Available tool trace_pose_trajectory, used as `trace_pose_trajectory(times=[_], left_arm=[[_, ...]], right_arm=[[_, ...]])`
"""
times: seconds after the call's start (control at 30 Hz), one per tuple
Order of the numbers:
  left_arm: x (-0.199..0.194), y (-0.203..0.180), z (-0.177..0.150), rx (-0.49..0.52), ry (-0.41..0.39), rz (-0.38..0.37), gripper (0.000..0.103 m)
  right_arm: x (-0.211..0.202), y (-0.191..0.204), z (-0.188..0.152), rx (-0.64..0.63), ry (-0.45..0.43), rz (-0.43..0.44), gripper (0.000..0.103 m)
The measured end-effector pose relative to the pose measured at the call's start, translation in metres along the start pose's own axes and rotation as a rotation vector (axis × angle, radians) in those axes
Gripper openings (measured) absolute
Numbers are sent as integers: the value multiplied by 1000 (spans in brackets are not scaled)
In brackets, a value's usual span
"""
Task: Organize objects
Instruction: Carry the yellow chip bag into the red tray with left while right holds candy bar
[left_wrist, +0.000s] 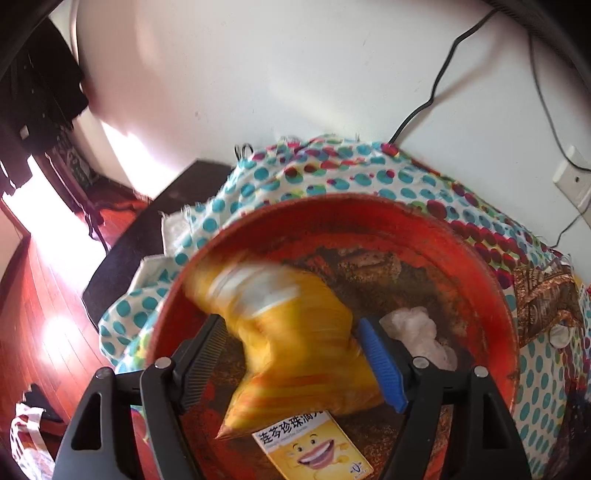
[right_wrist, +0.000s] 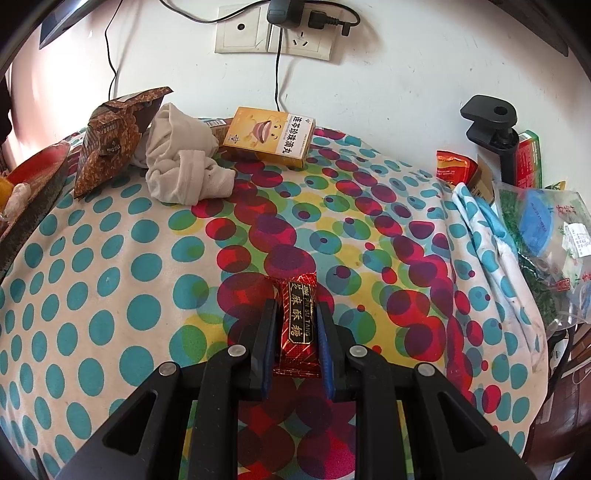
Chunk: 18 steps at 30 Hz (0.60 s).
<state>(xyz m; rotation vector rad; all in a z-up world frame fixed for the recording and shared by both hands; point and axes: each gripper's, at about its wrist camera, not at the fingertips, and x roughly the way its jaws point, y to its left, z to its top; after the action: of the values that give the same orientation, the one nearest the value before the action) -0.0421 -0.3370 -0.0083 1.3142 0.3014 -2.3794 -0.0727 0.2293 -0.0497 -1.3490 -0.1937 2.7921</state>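
Yellow snack bag, blurred in the left wrist view, is pinched at its waist between the jaws of the left hand-held gripper and hangs over a round red tray. Inside the tray lie a crumpled white wrapper and a yellow box with a smiling cartoon face, partly under the bag. The tray rests on a polka-dot cloth covering the worktop.

The right hand-held gripper is closed on a red candy bar with gold lettering, which lies flat on the dotted cloth. Toward the wall sit another yellow smiling-face box, a bundled white cloth just beside it, and a brown patterned packet. Plastic-bagged items crowd the worktop's right edge, near a black clamp.
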Motion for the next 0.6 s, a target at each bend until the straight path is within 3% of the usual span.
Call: trace_pose_trajectory(times=[0.23,0.6], left_arm=[[-34,-8,-9,-13,-61,-55,77],[-51,-61,-63,20,-136,-95,77]], right_arm=[[-1,0,0,-2,0,-3,20],[0,-4,1,19,3,19,21]])
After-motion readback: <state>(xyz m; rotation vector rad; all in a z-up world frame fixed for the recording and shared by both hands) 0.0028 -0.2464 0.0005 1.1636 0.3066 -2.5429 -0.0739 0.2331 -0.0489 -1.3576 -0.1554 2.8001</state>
